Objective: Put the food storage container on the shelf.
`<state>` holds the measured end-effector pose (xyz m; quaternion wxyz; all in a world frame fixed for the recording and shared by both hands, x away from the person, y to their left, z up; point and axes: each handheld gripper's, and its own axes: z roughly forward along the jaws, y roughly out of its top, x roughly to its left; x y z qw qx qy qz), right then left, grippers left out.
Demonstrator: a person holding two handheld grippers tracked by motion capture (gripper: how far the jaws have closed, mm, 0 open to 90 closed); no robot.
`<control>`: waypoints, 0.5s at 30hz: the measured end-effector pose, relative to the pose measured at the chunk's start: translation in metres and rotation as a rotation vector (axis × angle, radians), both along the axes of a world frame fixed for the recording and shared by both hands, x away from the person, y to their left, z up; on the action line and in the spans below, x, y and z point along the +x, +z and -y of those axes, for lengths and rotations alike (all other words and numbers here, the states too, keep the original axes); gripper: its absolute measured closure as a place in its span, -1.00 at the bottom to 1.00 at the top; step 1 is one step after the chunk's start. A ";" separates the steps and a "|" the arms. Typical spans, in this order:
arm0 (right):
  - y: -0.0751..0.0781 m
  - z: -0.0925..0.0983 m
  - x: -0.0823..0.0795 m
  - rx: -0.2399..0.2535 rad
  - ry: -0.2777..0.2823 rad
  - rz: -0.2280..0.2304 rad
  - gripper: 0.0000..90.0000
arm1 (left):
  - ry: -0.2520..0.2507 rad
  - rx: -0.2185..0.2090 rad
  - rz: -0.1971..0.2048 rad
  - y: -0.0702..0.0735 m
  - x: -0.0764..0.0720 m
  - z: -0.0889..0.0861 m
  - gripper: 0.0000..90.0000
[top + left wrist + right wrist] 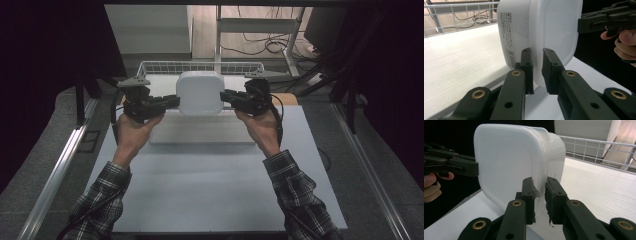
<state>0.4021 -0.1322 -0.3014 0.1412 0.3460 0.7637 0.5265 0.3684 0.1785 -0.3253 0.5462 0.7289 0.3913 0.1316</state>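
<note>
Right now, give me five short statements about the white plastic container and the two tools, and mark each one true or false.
1. The left tool is clamped on the rim of the white rounded-square plastic container. True.
2. The right tool hangs open, clear of the container. False: it grips the rim on the opposite side.
3. The container lies inside the white wire basket. False: it is held up in front of the basket, between the two tools.
4. A printed label runs down the container's side wall. True.
5. The person's sleeves are plain black. False: they are plaid.
</note>
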 end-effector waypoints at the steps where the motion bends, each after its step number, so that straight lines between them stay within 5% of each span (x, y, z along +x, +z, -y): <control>1: 0.000 0.000 0.000 0.000 0.000 0.000 0.72 | 0.000 0.000 0.000 0.000 0.000 0.000 0.78; 15: 0.001 -0.002 0.025 0.003 -0.035 -0.038 0.71 | 0.026 -0.020 -0.055 -0.001 0.025 0.004 0.75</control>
